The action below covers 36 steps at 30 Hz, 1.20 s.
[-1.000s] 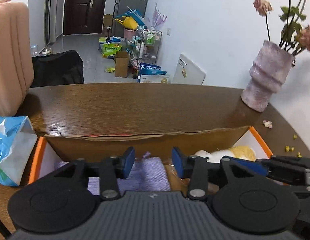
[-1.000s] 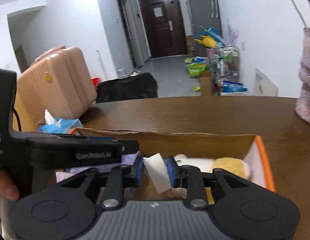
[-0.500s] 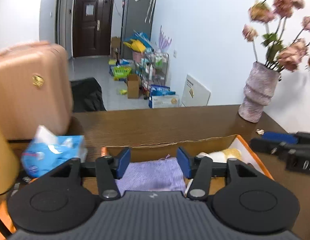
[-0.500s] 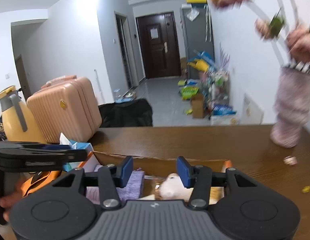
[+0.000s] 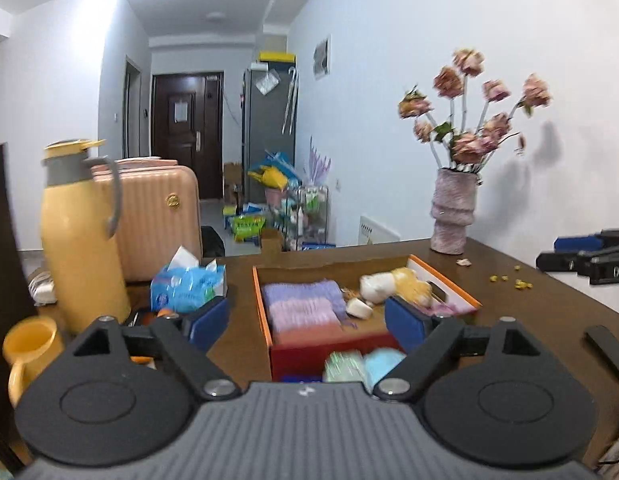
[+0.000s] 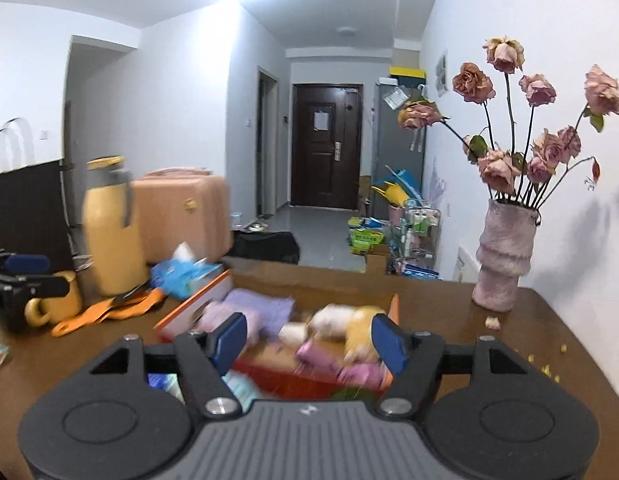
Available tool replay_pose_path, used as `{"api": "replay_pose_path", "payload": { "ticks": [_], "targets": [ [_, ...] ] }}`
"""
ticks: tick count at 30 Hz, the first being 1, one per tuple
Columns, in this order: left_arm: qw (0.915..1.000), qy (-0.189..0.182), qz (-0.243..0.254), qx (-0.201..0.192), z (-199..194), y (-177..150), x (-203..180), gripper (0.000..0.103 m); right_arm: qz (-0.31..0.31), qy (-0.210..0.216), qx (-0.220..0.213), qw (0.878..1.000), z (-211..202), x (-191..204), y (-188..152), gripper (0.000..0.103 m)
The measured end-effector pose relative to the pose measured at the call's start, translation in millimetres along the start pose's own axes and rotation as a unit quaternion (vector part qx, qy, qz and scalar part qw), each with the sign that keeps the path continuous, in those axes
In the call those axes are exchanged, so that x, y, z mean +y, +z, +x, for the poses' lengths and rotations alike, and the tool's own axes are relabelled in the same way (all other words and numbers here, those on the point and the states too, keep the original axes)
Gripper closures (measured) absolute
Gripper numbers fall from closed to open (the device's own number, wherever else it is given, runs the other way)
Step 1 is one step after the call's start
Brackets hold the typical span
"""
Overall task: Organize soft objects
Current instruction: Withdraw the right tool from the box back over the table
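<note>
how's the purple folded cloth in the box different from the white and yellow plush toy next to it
The purple folded cloth lies flat as a neat layered stack, lilac shading to pink; the white and yellow plush toy is a rounded lump lying on its side. The cloth fills the left part of the orange-rimmed box, while the toy sits toward the back right. Both rest inside that box, untouched by either hand-held gripper.

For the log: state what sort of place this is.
Most likely a lived-in apartment: a wooden dining table with a vase of dried roses, a pink suitcase behind it, and a hallway to a dark front door.
</note>
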State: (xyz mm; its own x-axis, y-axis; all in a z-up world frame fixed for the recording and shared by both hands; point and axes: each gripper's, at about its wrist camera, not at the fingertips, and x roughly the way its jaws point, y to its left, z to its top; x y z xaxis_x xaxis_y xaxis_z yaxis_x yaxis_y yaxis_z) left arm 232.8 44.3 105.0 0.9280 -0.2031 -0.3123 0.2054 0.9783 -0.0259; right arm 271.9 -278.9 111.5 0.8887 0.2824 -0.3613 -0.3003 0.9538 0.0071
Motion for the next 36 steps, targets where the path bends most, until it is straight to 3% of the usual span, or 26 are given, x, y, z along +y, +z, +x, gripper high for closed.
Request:
{"api": "replay_pose_path", "payload": {
  "ticks": [6, 11, 14, 19, 29, 33, 36],
  "targets": [
    [0.9994, -0.002, -0.034, 0.002, -72, -67, -13, 0.010, 0.038, 0.035, 0.014, 0.999, -62, 37, -79, 0.028],
    [0.9957, -0.002, -0.074, 0.056, -98, -124, -17, 0.009, 0.073, 0.042, 0.028, 0.996, -101, 63, -130, 0.028],
    [0.9946, 0.000, -0.076, 0.071, -102, -135, -16, 0.009, 0.089, 0.053, 0.040, 0.994, -115, 72, -148, 0.028],
    [0.9946, 0.026, -0.079, 0.062, -99, -132, -9, 0.009, 0.080, 0.038, 0.031, 0.996, -120, 77, -150, 0.028],
    [0.9914, 0.023, -0.096, 0.086, -47, -134, -6, 0.009, 0.102, 0.045, 0.072, 0.991, -63, 71, -152, 0.029],
    [0.9951, 0.032, -0.053, 0.077, 8, -116, -6, 0.009, 0.109, 0.049, 0.089, 0.989, -28, 74, -149, 0.031],
    [0.9945, 0.013, -0.021, 0.102, 60, -107, -3, 0.009, 0.110, 0.055, 0.095, 0.988, -9, 75, -144, 0.031]
  ]
}}
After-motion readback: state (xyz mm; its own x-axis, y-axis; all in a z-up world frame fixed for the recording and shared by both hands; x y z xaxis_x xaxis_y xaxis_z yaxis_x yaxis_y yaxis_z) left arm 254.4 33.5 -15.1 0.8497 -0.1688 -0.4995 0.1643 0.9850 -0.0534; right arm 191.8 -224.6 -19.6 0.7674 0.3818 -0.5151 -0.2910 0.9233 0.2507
